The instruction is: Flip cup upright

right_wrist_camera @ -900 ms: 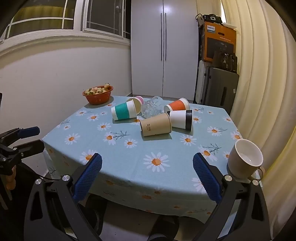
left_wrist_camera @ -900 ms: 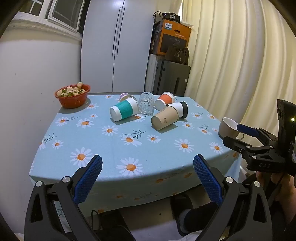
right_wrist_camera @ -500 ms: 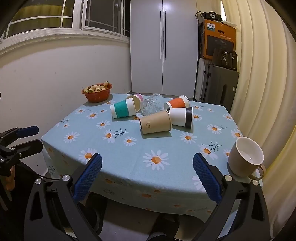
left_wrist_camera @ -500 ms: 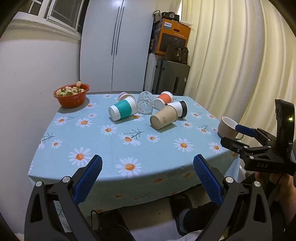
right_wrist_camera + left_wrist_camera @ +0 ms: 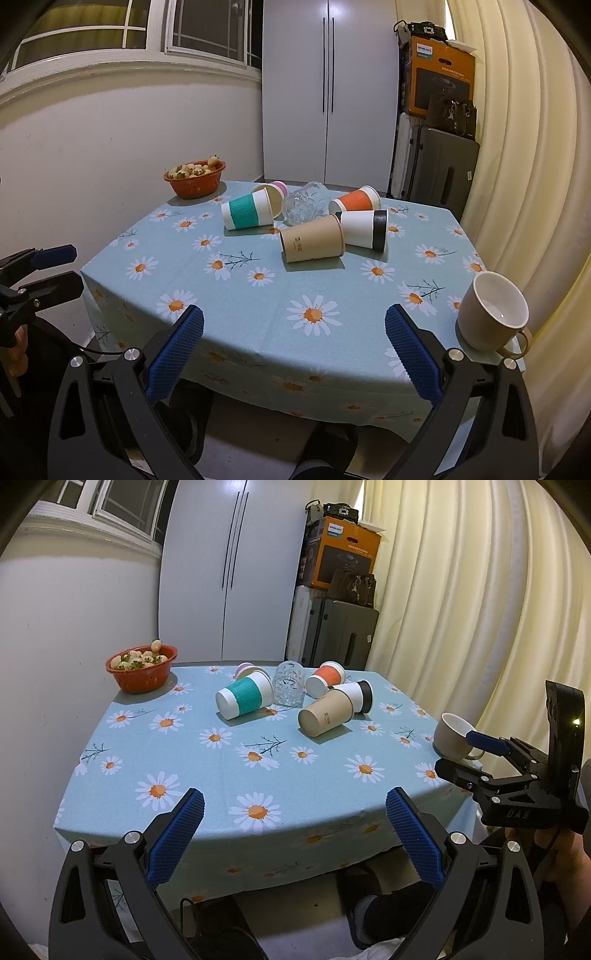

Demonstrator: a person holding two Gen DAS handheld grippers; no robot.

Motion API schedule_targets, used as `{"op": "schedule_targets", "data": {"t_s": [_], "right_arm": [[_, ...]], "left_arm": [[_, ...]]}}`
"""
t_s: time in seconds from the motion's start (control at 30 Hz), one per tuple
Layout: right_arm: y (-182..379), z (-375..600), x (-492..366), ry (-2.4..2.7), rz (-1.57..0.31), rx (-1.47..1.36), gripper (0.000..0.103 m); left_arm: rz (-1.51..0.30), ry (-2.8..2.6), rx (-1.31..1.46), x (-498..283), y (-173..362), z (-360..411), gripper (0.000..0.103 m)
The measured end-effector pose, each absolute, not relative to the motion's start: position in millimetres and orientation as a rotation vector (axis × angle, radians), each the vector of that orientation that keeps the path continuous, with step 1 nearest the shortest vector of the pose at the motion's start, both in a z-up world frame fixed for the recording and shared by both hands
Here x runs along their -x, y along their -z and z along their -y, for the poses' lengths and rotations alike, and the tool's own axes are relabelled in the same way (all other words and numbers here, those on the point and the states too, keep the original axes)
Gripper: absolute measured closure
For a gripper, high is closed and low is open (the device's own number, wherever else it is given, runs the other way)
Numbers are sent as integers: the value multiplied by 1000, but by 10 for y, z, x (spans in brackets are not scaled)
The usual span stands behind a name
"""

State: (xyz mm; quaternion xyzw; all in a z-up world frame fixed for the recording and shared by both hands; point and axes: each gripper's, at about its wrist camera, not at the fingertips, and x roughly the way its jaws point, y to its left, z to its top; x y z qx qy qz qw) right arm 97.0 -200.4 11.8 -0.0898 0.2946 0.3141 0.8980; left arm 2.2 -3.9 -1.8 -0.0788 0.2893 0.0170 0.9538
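A red bowl [image 5: 194, 181] at the table's [image 5: 332, 295] far left corner holds pale fruit. Paper cups [image 5: 313, 242] and a glass [image 5: 303, 205] lie tipped mid-table; the mug [image 5: 491, 314] stands upright and empty at the right edge. Both grippers — left [image 5: 293, 840], right [image 5: 293, 358] — hover spread wide, gripping nothing, a touch closer to the table than before.

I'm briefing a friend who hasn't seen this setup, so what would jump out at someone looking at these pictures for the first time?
First, the huddle of tipped-over cups mid-table: a teal-banded white paper cup, a plain brown paper cup, a black-banded white paper cup, an orange paper cup and a clear cut-glass tumbler, all on their sides on the daisy-print blue tablecloth. Next, the beige ceramic mug tilted at the right edge and the red bowl of pale fruit at the far left corner.
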Motion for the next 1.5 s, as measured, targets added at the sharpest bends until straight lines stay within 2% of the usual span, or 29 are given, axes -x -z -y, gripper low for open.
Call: {"op": "schedule_targets", "data": {"t_s": [1.5], "right_arm": [[-103,1985,-962,-647,-621,192,5]], "left_arm": [[-588,-33,154,-9,11,73,7]]}}
